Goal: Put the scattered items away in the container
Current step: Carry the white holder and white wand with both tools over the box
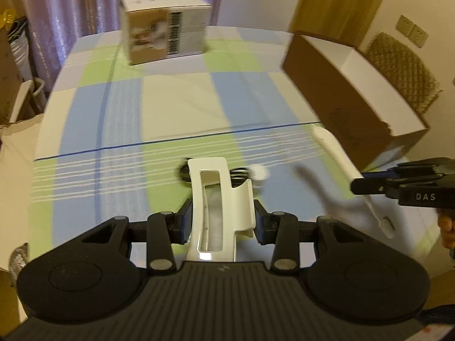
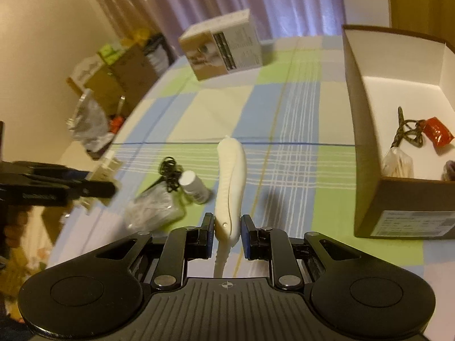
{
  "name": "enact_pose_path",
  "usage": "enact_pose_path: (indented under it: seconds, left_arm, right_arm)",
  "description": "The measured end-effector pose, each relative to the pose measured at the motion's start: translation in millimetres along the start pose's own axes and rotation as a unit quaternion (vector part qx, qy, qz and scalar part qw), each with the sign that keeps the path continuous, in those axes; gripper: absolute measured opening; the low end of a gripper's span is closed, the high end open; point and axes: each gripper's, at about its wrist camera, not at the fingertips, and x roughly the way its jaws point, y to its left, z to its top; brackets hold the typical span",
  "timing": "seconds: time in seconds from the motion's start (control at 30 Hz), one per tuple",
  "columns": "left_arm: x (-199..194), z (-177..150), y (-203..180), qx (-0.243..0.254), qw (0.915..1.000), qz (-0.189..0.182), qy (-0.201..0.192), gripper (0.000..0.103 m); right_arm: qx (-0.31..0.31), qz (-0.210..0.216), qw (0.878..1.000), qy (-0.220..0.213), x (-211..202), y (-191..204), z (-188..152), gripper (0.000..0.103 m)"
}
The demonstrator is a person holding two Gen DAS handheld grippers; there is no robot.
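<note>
My left gripper point(image 1: 221, 216) is shut on a white plastic holder point(image 1: 212, 199) with a long slot, held above the checked tablecloth. My right gripper point(image 2: 227, 227) is shut on the handle of a white electric toothbrush point(image 2: 230, 176), which points away from me. In the left wrist view the toothbrush point(image 1: 338, 159) runs slanted, its shadow beside it. The container, a brown cardboard box point(image 2: 366, 130) with a white inside, stands at the right. On the cloth lie a small white bottle point(image 2: 194, 187) and a clear bag point(image 2: 156, 210) with a black cord point(image 2: 170, 174).
A red packet point(image 2: 436, 130) and a tied clear bag point(image 2: 398, 162) lie inside the box. A printed carton point(image 1: 165, 34) stands at the table's far side. Boxes and bags point(image 2: 113, 85) clutter the floor left of the table. A quilted chair back point(image 1: 403, 68) is behind the box.
</note>
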Motion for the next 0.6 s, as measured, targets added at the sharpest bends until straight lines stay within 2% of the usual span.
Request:
enact_pose_path:
  seconds: [0.27,0.47,0.6]
  left_arm:
    - [2.1,14.1,-81.3,0.031,0.9971,-0.07,-0.003,0.036]
    - [9.2,32.4,-130.7,0.051,0.9912,-0.122,-0.009,0.036]
    - [18.6,47.6,-164.7,0.065,0.986,-0.152,-0.018,0.036]
  right_arm:
    - [0.018,0.016,0.999,-0.024,-56.1,-32.5,-6.2,0.017]
    - [0.044,0.003,0.998,-0.051,-99.1,-61.1,-11.6,0.017]
    - [0.069,-0.022,0.995,-0.071,-123.4,-87.9,-11.9,0.017]
